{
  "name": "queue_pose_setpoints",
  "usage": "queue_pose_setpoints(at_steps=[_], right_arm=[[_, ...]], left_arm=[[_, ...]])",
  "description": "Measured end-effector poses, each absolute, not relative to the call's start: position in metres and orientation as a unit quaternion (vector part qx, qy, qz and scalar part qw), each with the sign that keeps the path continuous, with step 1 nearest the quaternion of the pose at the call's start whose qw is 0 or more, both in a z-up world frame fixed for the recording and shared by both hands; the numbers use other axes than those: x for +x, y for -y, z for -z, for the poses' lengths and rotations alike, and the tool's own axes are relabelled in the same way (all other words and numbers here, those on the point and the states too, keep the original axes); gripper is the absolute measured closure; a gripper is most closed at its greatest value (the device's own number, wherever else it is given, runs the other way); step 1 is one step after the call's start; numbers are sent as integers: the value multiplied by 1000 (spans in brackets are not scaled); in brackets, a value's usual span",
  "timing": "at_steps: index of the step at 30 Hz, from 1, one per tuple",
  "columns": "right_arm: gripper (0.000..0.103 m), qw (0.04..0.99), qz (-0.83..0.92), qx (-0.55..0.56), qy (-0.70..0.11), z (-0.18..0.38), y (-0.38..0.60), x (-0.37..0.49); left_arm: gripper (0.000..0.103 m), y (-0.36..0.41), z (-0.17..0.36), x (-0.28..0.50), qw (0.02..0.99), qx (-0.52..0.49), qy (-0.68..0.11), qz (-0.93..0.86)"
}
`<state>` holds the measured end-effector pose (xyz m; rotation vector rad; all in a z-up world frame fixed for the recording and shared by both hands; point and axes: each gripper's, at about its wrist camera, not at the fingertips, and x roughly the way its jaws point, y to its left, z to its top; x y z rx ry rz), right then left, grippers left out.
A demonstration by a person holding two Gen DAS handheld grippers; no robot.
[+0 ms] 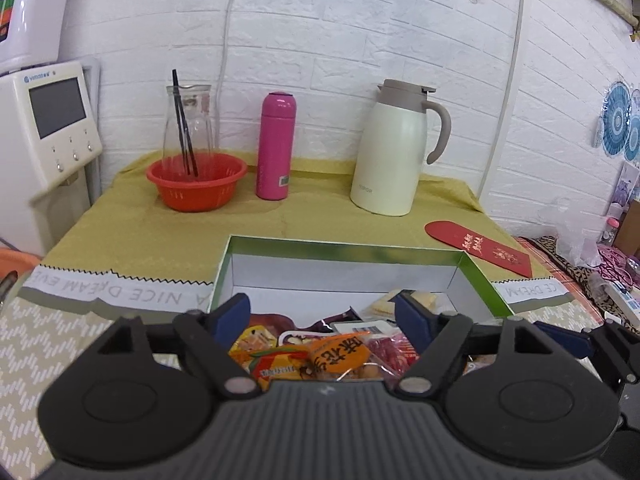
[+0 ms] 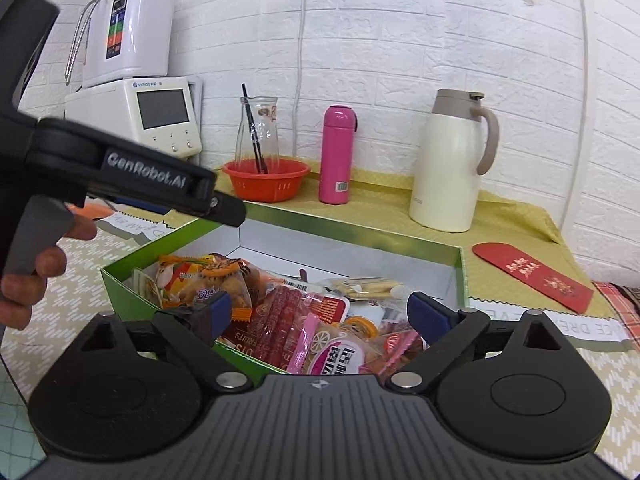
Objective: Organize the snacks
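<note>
While both claws gape empty, left claw (image 1: pixel 324 312) hides snack packets (image 1: pixel 316 354) in box (image 1: pixel 344 250).

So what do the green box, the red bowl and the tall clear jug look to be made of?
Green box: likely glossy printed cardboard, with thin folded walls and white inside. Red bowl: looks like moulded plastic, slotted like a strainer. Clear jug: see-through, glass or clear plastic, cannot tell which.

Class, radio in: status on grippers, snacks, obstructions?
Left gripper open, empty. Right gripper open, empty. Snacks piled in green box. Nothing blocking.
</note>
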<state>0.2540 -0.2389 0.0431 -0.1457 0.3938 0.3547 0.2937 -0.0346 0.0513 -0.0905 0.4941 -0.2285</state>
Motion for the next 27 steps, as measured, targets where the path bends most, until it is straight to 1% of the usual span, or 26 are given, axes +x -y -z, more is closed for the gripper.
queue_pose_setpoints(at_steps=[4,8,16,19,20,21,22,24,27], right_arm=[[0,966,-153,-65,-199,-62,245,232],[0,967,-141,-43,-207,-82,256,209],[0,966,-131,-57,-217,-126,266,150],[0,966,-147,-52,-205,-146,273,124],[0,967,-150,-51,-197,-153,275,115],[0,969,-153,-50,-189,-159,278,108],[0,970,-153,-48,-183,-163,280,101],[0,970,-149,-47,-185,-164,283,91],[0,965,-151,-58,-207,-147,279,86]], left_arm=[[25,30,-62,269,962,-37,-246,110],[25,28,-73,233,975,-8,-207,77],[24,13,-92,167,972,14,-225,65],[22,8,-97,143,975,23,-214,60],[19,7,-99,137,976,25,-210,58],[14,5,-101,131,977,28,-206,57],[14,4,-103,124,978,28,-198,56],[14,2,-104,111,980,26,-188,54],[14,1,-100,100,979,19,-194,64]])
